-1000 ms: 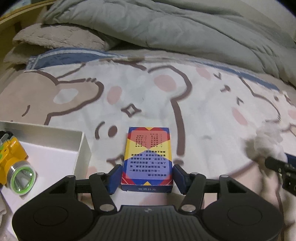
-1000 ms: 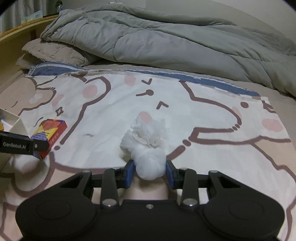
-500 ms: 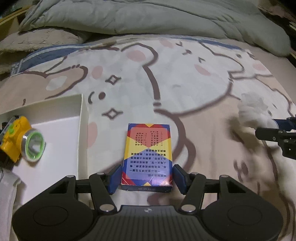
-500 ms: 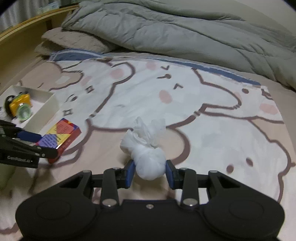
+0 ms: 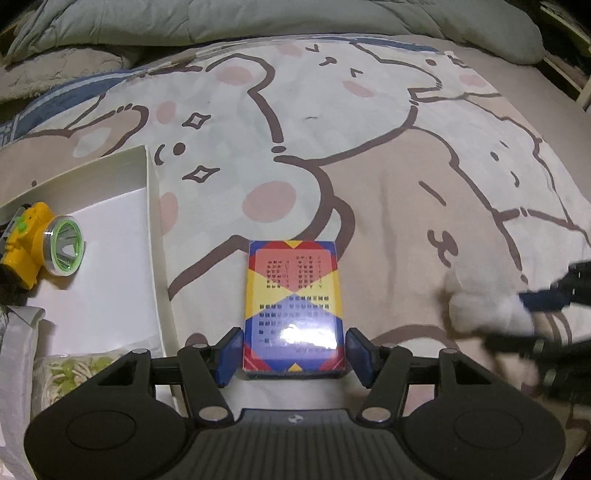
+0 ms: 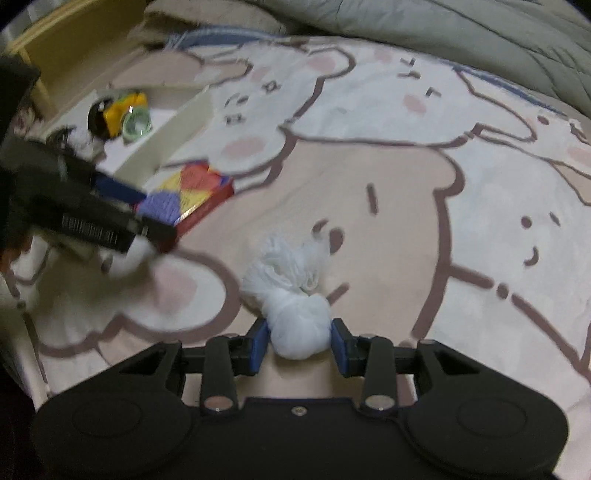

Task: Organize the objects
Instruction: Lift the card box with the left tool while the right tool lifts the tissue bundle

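Your left gripper (image 5: 294, 356) has its blue pads pressed on both sides of the card box (image 5: 293, 306), jaws closed on its near end. The box juts away from you above the bear-print sheet (image 5: 388, 192). Just left of it sits the white tray (image 5: 155, 236); a bag of pale green strips (image 5: 74, 373) lies at its near end, and the yellow headlamp (image 5: 40, 245) rests farther in, by its left wall.

Your right gripper (image 6: 298, 343) is clamped on the white cloth bundle (image 6: 295, 314), jaws narrow around its knotted ball, the loose frill pointing away from you. From this camera the box (image 6: 195, 188) shows to the far left in the other gripper's blurred fingers (image 6: 110, 186), with the tray (image 6: 177, 125) and headlamp (image 6: 123, 110) beyond. A gray quilt (image 6: 443, 26) is heaped at the far edge.
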